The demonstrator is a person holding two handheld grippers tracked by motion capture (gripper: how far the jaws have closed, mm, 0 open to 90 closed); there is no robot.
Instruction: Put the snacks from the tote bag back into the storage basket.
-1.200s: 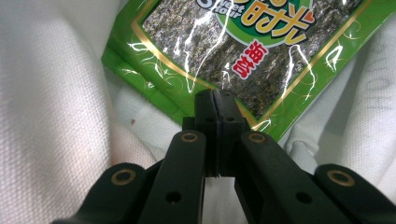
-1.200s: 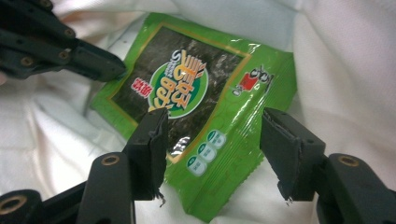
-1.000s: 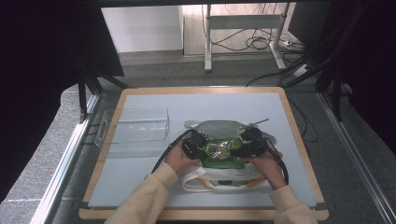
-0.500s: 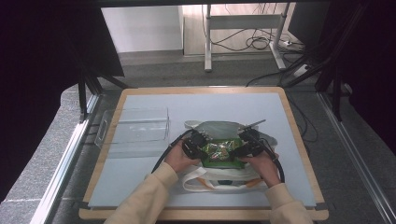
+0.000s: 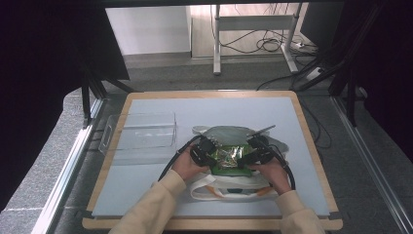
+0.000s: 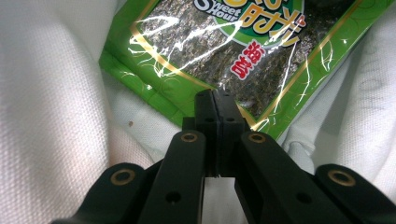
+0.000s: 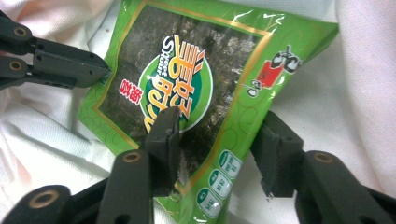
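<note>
The green snack packet (image 7: 205, 88) lies on the white cloth bag (image 5: 229, 187) at the table's (image 5: 146, 195) 6 o'clock; light, crinkly, slippery. Your left gripper (image 6: 216, 109) is clenched on its edge. Your right gripper (image 7: 219, 140), closing, straddles it ungripped; take the flat border.

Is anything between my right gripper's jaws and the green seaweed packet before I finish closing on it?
Nothing visible. The right gripper straddles the seaweed packet's lower edge, one jaw over its face, one past its side. Its jaws have just been closing, pads not yet pressing. The left gripper is shut at the opposite edge, over the white bag.
</note>
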